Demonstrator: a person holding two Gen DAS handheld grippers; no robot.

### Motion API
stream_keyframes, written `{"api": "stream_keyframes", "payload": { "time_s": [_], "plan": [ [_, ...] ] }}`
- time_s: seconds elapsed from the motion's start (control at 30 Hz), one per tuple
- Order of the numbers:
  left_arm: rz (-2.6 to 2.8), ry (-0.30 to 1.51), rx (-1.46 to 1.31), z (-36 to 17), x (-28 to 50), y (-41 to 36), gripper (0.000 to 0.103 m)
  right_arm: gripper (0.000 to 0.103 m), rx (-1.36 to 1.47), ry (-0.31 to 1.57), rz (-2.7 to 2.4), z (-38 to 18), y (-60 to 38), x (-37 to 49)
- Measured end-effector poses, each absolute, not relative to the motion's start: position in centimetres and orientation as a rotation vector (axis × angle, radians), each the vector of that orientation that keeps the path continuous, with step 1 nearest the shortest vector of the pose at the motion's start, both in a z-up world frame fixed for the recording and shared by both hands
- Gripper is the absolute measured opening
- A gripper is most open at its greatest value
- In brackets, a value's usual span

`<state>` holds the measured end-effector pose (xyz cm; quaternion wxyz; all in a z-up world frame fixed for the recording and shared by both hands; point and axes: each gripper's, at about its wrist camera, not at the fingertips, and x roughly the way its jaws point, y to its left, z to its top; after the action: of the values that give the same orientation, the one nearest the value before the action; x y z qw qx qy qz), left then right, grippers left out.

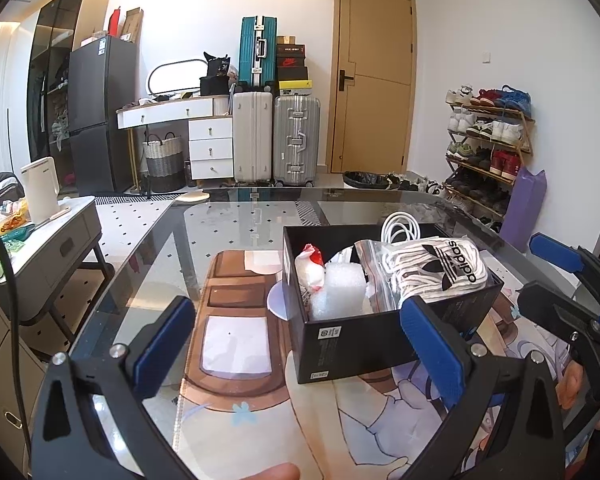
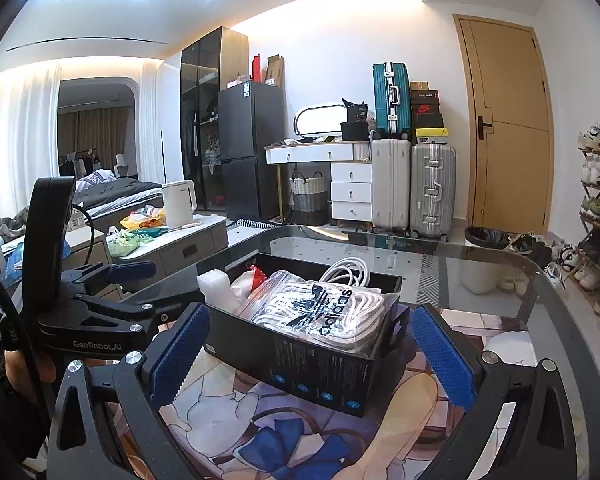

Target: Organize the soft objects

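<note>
— Glass makes up the desk (image 1: 148,264), smooth and reflective, with a printed cartoon mat (image 1: 236,364) lying flat on it. What sits on the mat?

— An open black cardboard box (image 1: 352,344), rectangular, matte, with small printed labels on its sides. It stands on the mat near the middle of the desk.

— And inside?

— Soft things, packed close. A clear zip bag (image 2: 320,312) with a black adidas logo holds coiled white ribbed cord or fabric; it rests on top at the right end and rises above the rim. Beside it a roll of white bubbly foam wrap (image 1: 340,288) stands upright, and next to that a crinkled white packet with a red patch (image 1: 310,266). A coil of glossy white cable (image 1: 400,232) loops up at the far side.

— The fingers?

— Left gripper (image 1: 300,356): blue ribbed pads on black arms, spread wide and holding nothing. Its right pad overlaps the box's near corner in the left wrist view; I cannot tell whether it touches. Right gripper (image 2: 312,360): likewise spread wide and empty, the box's near end lying between its pads, apart from both.

— Behind?

— Hard-shell suitcases (image 1: 276,140), white drawers (image 1: 210,148), a tan door (image 1: 372,76) and a shoe rack (image 1: 488,140).
</note>
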<state>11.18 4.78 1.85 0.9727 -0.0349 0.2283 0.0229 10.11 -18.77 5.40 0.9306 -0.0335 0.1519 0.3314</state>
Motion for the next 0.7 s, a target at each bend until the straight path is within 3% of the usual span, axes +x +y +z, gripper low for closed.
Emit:
{"api": "stream_keyframes", "payload": {
  "time_s": [0.7],
  "plan": [
    [0.051, 0.444, -0.074, 2.16, 10.91, 5.13, 0.103, 0.102, -0.068, 0.311, 0.678, 5.28, -18.74, 10.06]
  ]
}}
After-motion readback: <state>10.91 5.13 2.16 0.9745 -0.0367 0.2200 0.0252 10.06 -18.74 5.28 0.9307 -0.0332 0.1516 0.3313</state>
